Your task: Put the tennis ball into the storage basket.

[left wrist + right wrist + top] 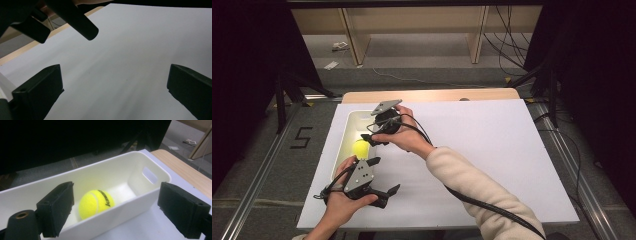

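A yellow tennis ball (pixel 96 203) is lying on the floor of a long white plastic bin (pixel 140 162) that is sitting along the left side of the tabletop (pixel 492 150), which is covered by a white sheet. The right claw (pixel 373 139) is hanging over the bin just above the ball, its jaws standing wide with nothing between them; in the right gripper view the ball is resting free in the bin, apart from both black pads, so it looks to me as though the drop into the bin is already done and this hand is finishing up there. The left claw (pixel 387 192) is being held near the front edge of the tabletop, just beside the near end of the bin, its jaws also spread wide and gripping nothing, pointing out across the bare white sheet. Judging by how things are lying, the main part of the job, getting the ball into the bin, is complete; what seems to be left is only drawing the right hand clear of the bin, as I am seeing no other loose things waiting on the tabletop.
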{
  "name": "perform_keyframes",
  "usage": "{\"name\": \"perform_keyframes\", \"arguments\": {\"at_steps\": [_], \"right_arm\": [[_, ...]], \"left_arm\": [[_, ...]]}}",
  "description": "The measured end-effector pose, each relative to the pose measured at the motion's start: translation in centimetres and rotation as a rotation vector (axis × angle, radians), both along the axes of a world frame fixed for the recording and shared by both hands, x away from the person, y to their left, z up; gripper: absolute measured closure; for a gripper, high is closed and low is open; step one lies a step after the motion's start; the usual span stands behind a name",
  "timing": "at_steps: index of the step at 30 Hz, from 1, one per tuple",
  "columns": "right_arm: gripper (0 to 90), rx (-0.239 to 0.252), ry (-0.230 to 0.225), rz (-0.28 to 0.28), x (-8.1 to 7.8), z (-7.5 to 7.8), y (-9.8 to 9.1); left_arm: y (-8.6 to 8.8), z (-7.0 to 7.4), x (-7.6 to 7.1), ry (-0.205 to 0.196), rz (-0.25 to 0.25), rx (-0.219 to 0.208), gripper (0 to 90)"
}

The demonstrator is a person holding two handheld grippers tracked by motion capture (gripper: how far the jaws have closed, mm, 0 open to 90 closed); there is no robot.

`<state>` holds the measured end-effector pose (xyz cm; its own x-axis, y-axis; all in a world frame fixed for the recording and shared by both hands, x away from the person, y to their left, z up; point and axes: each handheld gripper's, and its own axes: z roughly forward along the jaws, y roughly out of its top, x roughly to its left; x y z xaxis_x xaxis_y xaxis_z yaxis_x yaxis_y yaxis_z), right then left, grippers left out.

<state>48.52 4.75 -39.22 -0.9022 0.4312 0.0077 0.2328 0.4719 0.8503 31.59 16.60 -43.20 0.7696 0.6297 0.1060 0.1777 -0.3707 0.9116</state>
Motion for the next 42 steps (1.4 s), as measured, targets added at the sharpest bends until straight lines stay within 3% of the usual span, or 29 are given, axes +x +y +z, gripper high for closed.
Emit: {"name": "perform_keyframes", "arguments": {"at_steps": [14, 42], "right_arm": [[14.8, 0.004, -0.007, -0.045, 0.0, 0.4, -3.5], [15.1, 0.027, -0.003, -0.126, -1.8, 0.3, -11.0]], "left_arm": [[0.0, 0.0, 0.0, 0.003, 0.004, -0.003, 0.0], [-0.1, -0.1, 0.0, 0.006, 0.004, -0.001, 0.0]]}}
